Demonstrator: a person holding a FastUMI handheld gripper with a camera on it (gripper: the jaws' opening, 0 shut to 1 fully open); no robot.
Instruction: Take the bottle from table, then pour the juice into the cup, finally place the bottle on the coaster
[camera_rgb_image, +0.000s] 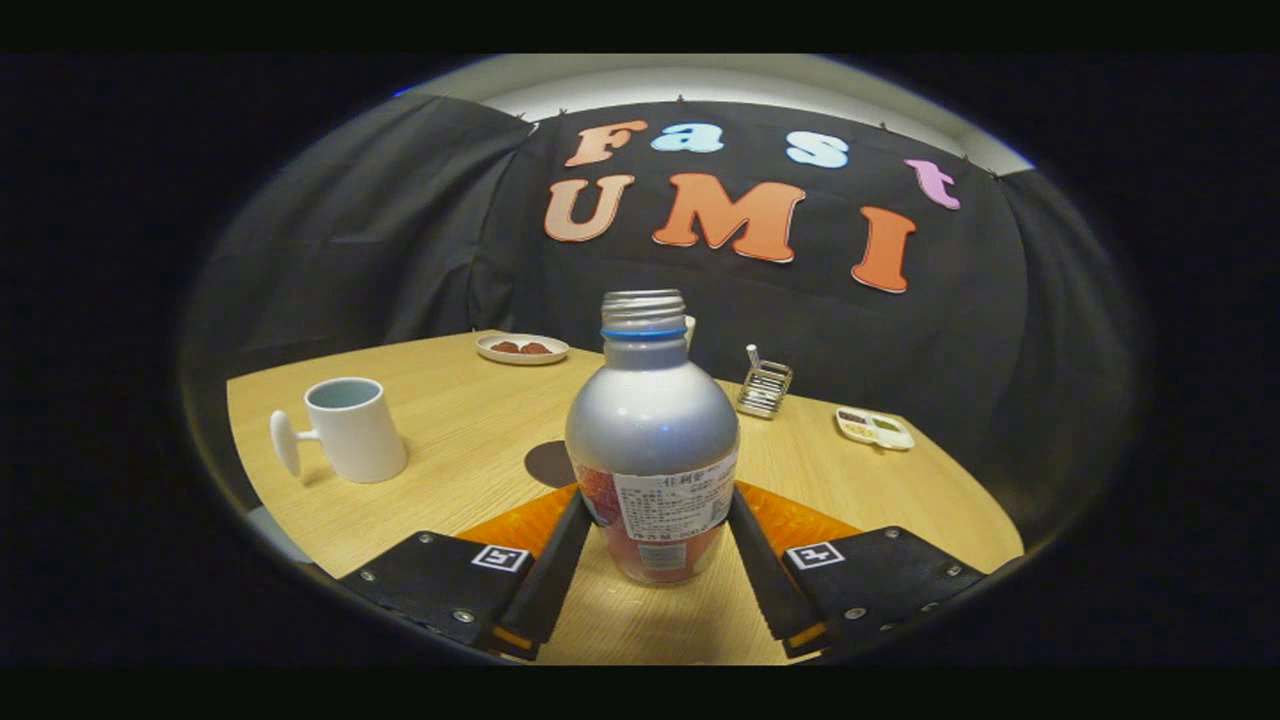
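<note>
Fingers (575, 545) of gripper (655, 535) clamp round silver metal bottle (652, 430), cap off; smooth white mug (352, 428) left of bottle.

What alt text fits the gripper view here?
An uncapped silver bottle stands upright on a wooden table, gripped low down between both fingers of the tool. A white cup sits beyond to the left, a dark round coaster just behind the bottle, and small dishes farther back.

A silver bottle (652, 440) with a blue neck ring, a white cup (352, 430), a pale wood-grain table (460, 440).
</note>
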